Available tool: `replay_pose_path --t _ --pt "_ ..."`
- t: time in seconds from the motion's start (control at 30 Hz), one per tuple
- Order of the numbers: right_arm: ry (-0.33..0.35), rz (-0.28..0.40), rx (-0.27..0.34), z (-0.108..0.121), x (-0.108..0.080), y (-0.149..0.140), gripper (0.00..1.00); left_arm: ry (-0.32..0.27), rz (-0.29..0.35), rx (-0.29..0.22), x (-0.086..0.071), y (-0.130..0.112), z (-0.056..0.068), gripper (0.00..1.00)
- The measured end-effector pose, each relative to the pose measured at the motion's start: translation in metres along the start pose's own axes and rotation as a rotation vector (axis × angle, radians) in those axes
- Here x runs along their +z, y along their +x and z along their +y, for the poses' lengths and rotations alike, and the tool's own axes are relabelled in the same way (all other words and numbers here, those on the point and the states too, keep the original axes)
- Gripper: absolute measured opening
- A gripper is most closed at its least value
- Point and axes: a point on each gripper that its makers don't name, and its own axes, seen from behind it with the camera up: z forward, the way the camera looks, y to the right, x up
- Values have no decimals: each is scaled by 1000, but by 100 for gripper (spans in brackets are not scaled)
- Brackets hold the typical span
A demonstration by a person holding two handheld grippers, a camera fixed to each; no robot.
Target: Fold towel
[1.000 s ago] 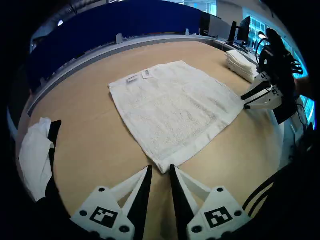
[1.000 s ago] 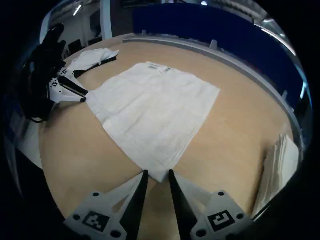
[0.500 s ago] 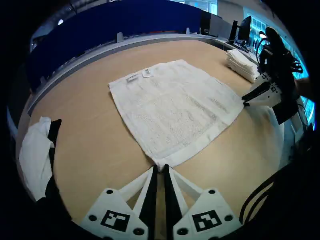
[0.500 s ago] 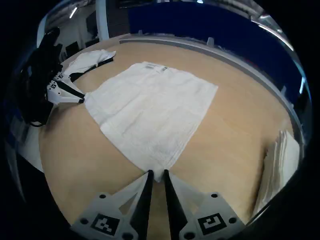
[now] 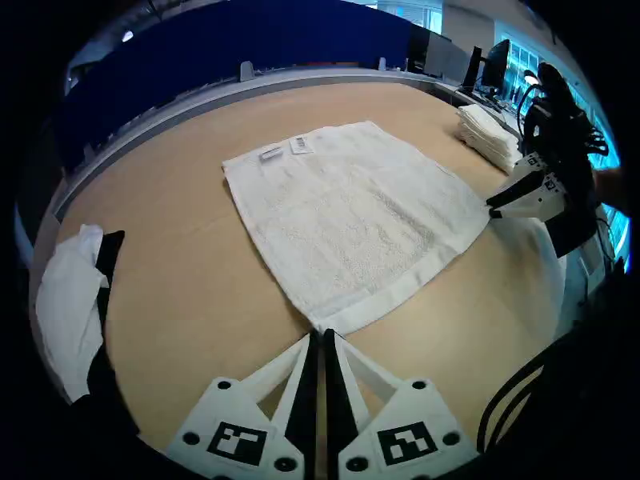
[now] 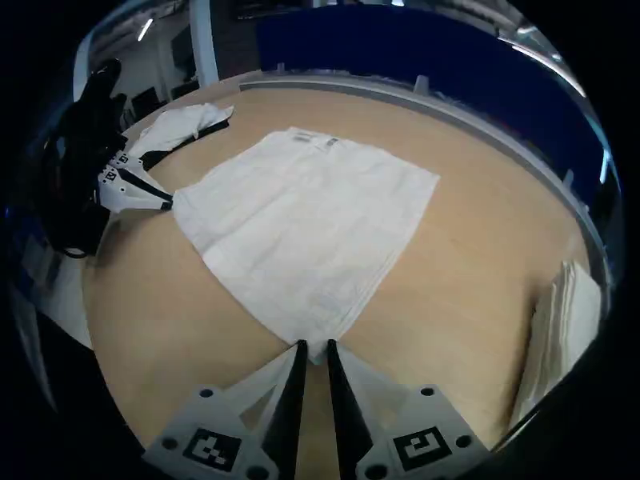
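Note:
A white towel [image 5: 352,216] lies spread flat on the wooden table [image 5: 184,240], with two small labels near its far edge. My left gripper [image 5: 321,334] is shut on the towel's nearest corner, low over the table. In the left gripper view the right gripper [image 5: 494,210] pinches the corner at the far right. In the right gripper view the towel [image 6: 308,216] stretches away from my right gripper [image 6: 314,347], which is shut on its near corner. The left gripper [image 6: 166,202] holds the corner at the left there.
A stack of folded white towels [image 5: 486,133] sits at the table's far right, also seen as the stack [image 6: 570,320] by the right edge. A crumpled white cloth [image 5: 68,308] lies at the left. A blue partition [image 5: 240,40] runs behind the table.
Both grippers went from open around the towel's corners to shut on them. The towel still lies flat and has barely shifted.

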Motion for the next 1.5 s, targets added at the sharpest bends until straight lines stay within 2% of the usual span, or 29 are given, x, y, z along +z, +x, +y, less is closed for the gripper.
replay_pose_path --t 0.37,0.5,0.67,0.97,1.17,1.5 --pt "2 2 -15 0 0 2 16 -4 1 -17 1 1 0 6" --pt "-24 -12 -13 5 4 -2 11 -7 0 -18 2 1 0 6" --pt "-11 -14 -1 5 4 0 11 -9 0 -20 2 0 -1 6" --pt "-5 -27 -26 4 0 2 11 -6 -1 -18 0 2 -2 6" --pt "-13 -13 -34 5 -9 12 10 -6 10 -28 -8 9 -3 5" --pt "-23 36 -38 6 -33 39 10 2 41 -74 -31 25 -9 5"
